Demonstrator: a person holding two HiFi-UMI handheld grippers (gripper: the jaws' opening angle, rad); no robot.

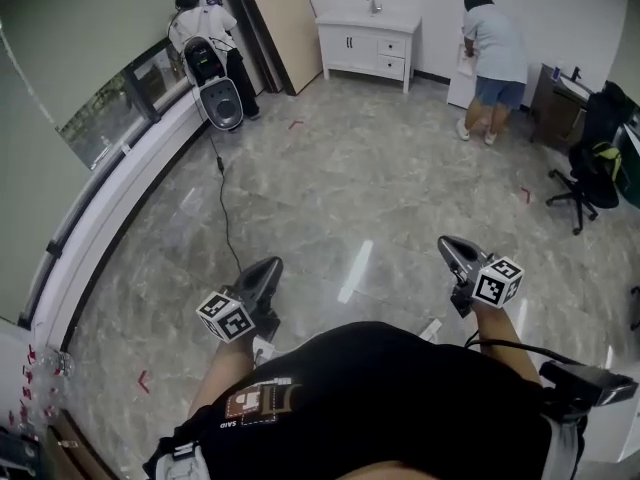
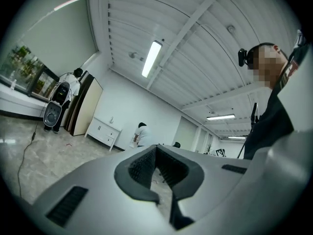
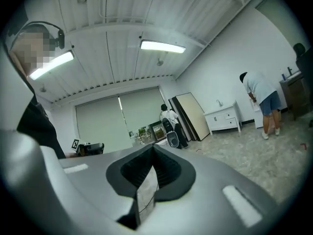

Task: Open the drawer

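Nearest, in front of the operator's black shirt (image 1: 380, 398): grey left gripper (image 1: 266, 268) and grey right gripper (image 1: 452, 248), held level above the grey marbled floor (image 1: 400, 158), well apart from each other. Left fingers (image 2: 139, 165) pressed together at the tips, nothing pinched. Right fingers (image 3: 168, 168) likewise pressed together, empty.

Further out, at left: thin black cable (image 1: 224, 203) across the floor towards a grey rounded unit (image 1: 222, 103), beside a person at the window (image 1: 195, 18).

Farthest, against the rear wall: white cabinet (image 1: 350, 43) with two white drawers (image 1: 392, 46) on its right side, fronts flush, well apart from both grippers. Just right of it, a bent-over person in a white shirt (image 1: 495, 38).
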